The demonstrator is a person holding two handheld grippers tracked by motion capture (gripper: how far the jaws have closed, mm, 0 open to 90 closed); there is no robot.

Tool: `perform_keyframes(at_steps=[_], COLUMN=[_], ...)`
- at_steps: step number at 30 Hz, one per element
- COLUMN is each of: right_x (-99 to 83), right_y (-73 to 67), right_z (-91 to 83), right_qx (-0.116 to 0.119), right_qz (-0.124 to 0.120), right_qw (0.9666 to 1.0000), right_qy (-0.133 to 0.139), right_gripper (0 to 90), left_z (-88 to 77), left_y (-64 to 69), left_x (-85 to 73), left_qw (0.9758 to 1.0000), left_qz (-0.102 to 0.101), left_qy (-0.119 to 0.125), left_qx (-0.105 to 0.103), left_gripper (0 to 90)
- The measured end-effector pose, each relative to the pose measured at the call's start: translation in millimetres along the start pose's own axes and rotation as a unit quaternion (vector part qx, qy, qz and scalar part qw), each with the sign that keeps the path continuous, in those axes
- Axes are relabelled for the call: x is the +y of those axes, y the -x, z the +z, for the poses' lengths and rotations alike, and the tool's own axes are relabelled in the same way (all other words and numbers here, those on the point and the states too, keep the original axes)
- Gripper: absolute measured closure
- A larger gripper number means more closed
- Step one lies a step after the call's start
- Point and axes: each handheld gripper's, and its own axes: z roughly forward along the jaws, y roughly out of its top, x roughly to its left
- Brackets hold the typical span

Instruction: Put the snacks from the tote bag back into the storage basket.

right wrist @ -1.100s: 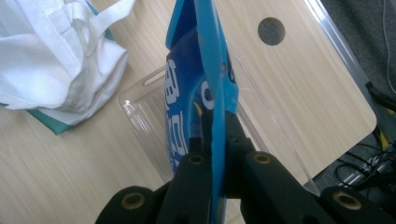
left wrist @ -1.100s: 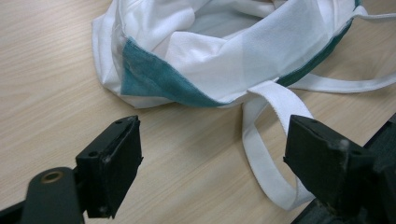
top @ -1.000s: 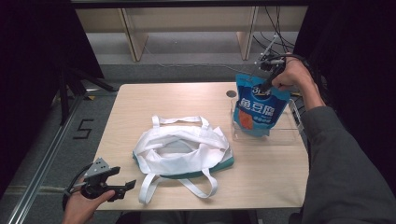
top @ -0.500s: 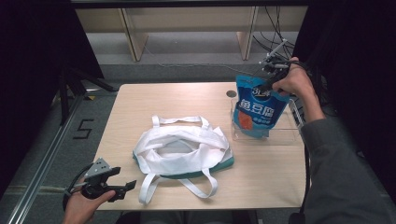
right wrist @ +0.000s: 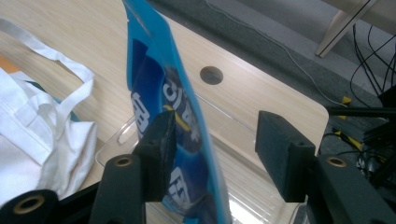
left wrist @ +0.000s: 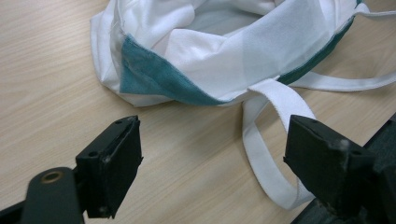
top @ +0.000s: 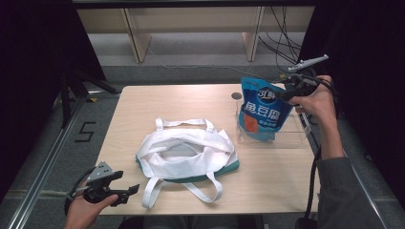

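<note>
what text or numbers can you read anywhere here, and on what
"5": a black numeral marked on the grey floor left of the light wooden table.
White brand logo and large white characters on the blue stand-up snack pouch: present, but too blurred to read with confidence.
Small print on the pouch's orange patch: too small to read.
White cloth tote bag with green trim: no text visible.

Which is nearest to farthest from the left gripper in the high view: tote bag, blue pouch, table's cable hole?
From the left gripper, at the table's near-left corner:
1. Tote bag, mid-table, its strap closest.
2. Cable hole, far right side of the table.
3. Blue pouch, upright at far right over the clear tray.
</note>
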Motion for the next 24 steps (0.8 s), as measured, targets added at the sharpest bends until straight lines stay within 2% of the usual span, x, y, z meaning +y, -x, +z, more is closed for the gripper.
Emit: perform_keyframes(at_steps=[4, 6, 7, 8, 9, 10, 11, 12, 13, 14, 15, 16, 17, 18, 19, 20, 21, 22, 23, 24], right_x=[-21.1, -32.0, -37.1, -41.6, -46.1, -50.4, -55.0, -56.5, -59.0, -60.4, -61.5, -63.9, -64.3, -66.4, -68.1, -70.9, -72.1, -75.7, -76.8, -80.3], right_y=[-4.6, -6.4, -6.7, -7.0, -6.7, -8.5, -7.8, -7.4, -7.2, -7.2, -6.9, -7.6, -8.1, -6.2, -6.5, -4.1, -5.0, -2.1, -2.4, -1.8], right_z=[-2.9, -3.5, -2.4, -2.3, -1.5, -1.3, 0.8, -0.2, 0.2, -1.5, -2.2, -1.0, -3.2, -1.6, -1.1, 0.3, 0.4, 2.4, 2.1, 5.5], right_qx=[-0.006, -0.008, -0.009, -0.006, -0.008, -0.005, -0.007, -0.003, -0.009, -0.01, -0.008, -0.009, 0.0, -0.003, -0.007, -0.014, -0.01, -0.015, -0.008, -0.015], right_qz=[0.009, 0.024, 0.027, 0.031, 0.029, 0.044, 0.036, 0.038, 0.037, 0.044, 0.046, 0.043, 0.055, 0.052, 0.065, 0.054, 0.07, 0.054, 0.07, 0.072], right_qw=[0.9998, 0.9993, 0.999, 0.9989, 0.9988, 0.9984, 0.9983, 0.9989, 0.9988, 0.9986, 0.9986, 0.9985, 0.9984, 0.9984, 0.9977, 0.9984, 0.9975, 0.9984, 0.9975, 0.9972], right_qy=[0.018, 0.029, 0.035, 0.033, 0.038, 0.036, 0.044, 0.026, 0.031, 0.028, 0.024, 0.031, 0.015, 0.019, 0.015, 0.013, 0.003, 0.007, -0.005, 0.008], right_gripper=[45.8, 45.8, 45.8, 45.8, 45.5, 44.7, 44.9, 44.9, 45.3, 45.8, 46.3, 46.3, 46.4, 46.6, 47.3, 48.2, 49.8, 50.8, 51.2, 52.4], left_z=[-0.1, 1.2, 1.2, -0.4, 0.4, 1.6, 0.9, 2.6, -0.2, -0.3, -0.2, -0.5, -0.2, 0.8, 0.5, -0.5, -0.4, -0.9, -0.3, -0.7], left_y=[-0.1, 0.7, 1.0, -0.4, 0.4, 1.4, 0.7, 2.6, 0.2, 0.0, 0.3, 0.5, 0.1, 0.7, 0.5, 0.0, -0.1, 0.2, 0.1, 0.7], left_x=[-0.6, -0.7, -0.4, 0.3, -0.3, -0.7, -0.4, -0.4, 0.5, 0.4, 0.2, 0.6, 0.0, -0.7, -0.8, -0.2, -0.3, 0.2, -0.1, 0.5], left_qw=[1.0, 0.9999, 0.9999, 1.0, 1.0, 0.9999, 1.0, 0.9997, 1.0, 0.9999, 0.9999, 0.9999, 0.9999, 0.9999, 0.9999, 0.9999, 1.0, 1.0, 0.9999, 0.9999], left_qz=[0.002, -0.004, -0.005, 0.003, 0.0, -0.007, -0.001, -0.013, 0.004, 0.009, 0.009, 0.009, 0.011, 0.009, 0.009, 0.009, 0.009, 0.008, 0.009, 0.01], left_qy=[0.005, 0.012, 0.01, -0.003, 0.005, 0.014, 0.009, 0.021, -0.003, -0.005, -0.005, -0.008, -0.003, 0.007, 0.006, -0.003, -0.002, -0.004, 0.001, -0.003], left_qx=[0.004, 0.003, 0.001, -0.003, 0.001, 0.002, 0.002, 0.001, -0.003, -0.004, -0.004, -0.004, -0.005, 0.0, -0.001, -0.003, -0.004, -0.003, -0.004, -0.002], left_gripper=[17.9, 17.9, 17.9, 17.9, 17.9, 17.9, 17.9, 17.9, 17.9, 17.9, 17.9, 17.9, 17.9, 17.9, 17.9, 17.9, 17.9, 17.9, 17.9, 17.9])
